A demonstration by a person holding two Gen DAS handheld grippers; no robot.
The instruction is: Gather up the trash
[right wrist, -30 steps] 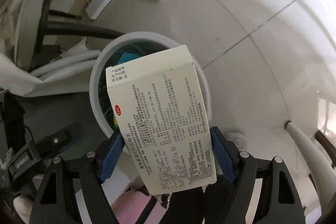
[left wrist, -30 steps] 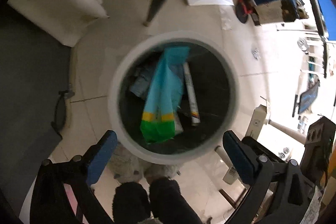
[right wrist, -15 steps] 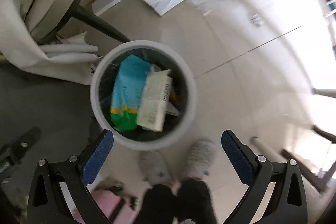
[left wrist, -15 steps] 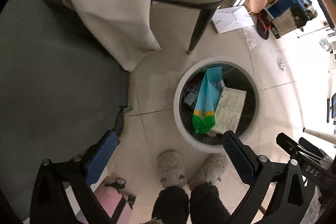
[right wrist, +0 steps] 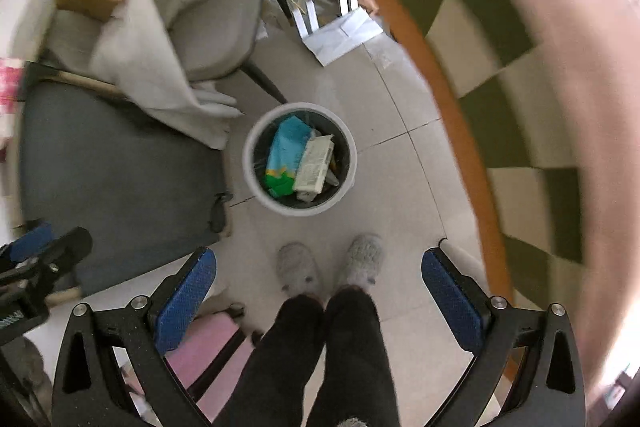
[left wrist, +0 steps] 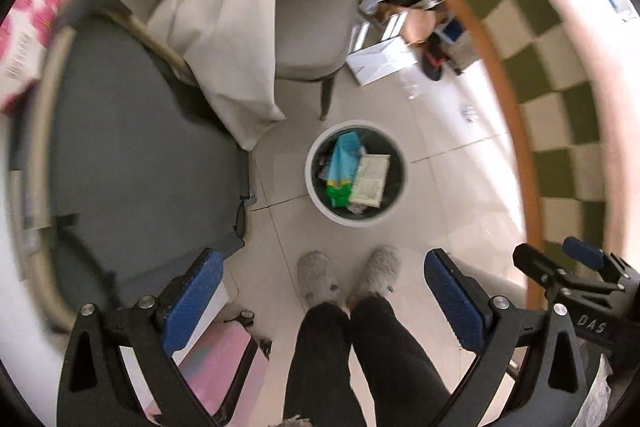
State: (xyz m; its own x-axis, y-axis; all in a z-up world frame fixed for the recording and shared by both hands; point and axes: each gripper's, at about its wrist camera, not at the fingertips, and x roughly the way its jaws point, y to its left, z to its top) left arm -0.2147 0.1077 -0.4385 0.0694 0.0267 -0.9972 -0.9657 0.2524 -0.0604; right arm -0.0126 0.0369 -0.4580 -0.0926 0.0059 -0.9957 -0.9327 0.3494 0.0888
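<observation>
With both the left hand-held gripper (left wrist: pixel 322 301) and the right hand-held gripper (right wrist: pixel 318 293) wide and holding nothing high above the white bin (right wrist: pixel 256 183), which already contains a blue-green packet (right wrist: pixel 286 151) and a printed carton (right wrist: pixel 314 165), the next piece could miss the bin if dropped from here.

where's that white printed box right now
The white printed box lies inside the round trash bin, right of the blue-green packet, on the floor ahead of the slippers.
</observation>
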